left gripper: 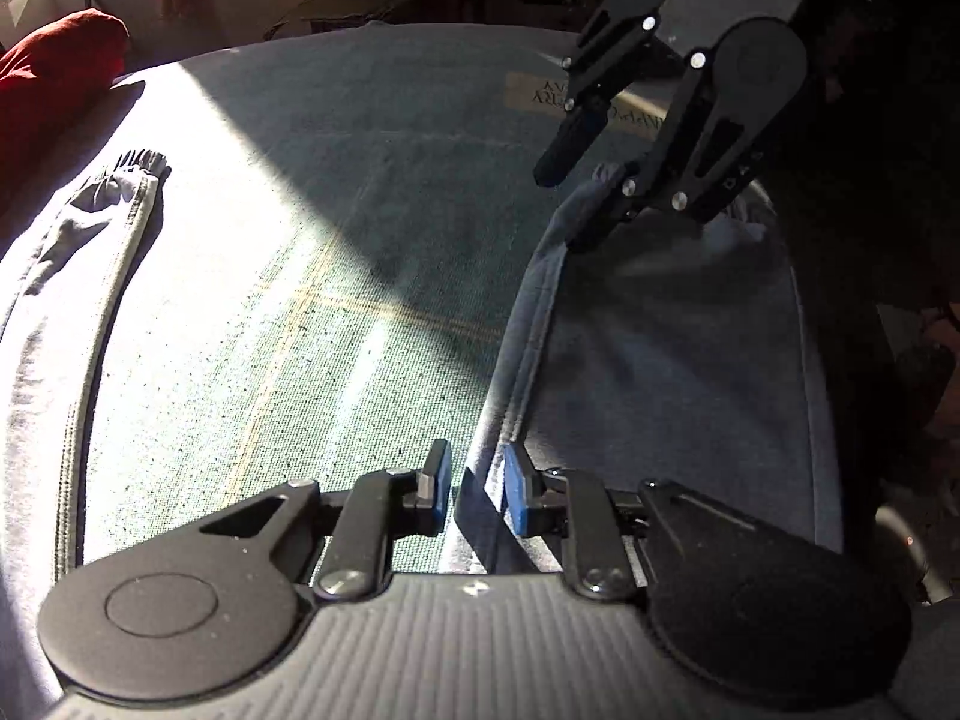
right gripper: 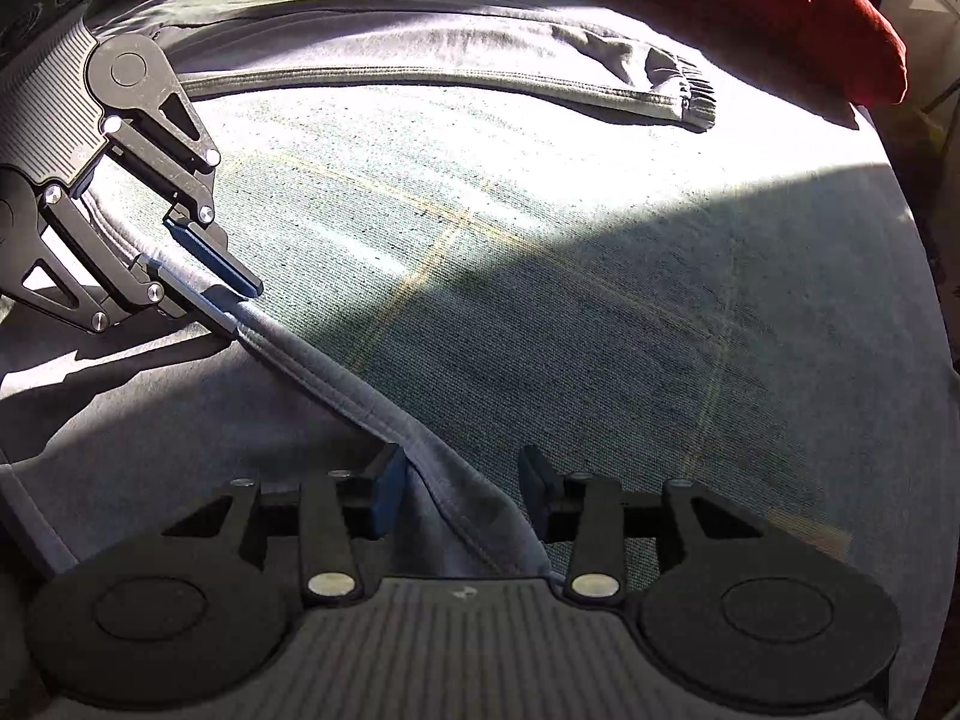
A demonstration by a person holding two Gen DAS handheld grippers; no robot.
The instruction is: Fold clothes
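Trousers (left gripper: 660, 360) seam lies between both open tools' fingers.

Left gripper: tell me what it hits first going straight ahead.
Probably the seamed edge of the grey trouser leg, which runs between the open jaws of the left gripper and onward. Farther along sits the right gripper; depth is unclear.

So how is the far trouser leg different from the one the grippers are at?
The far leg lies flat in bright sun, nothing touching it; the near leg sits mostly in shadow with both grippers at its seam edge. The far leg shows its ribbed cuff; the near leg's cuff end is hidden by the right gripper. The left gripper is open around the near leg's edge. Both legs are grey and lie on the same green cloth.
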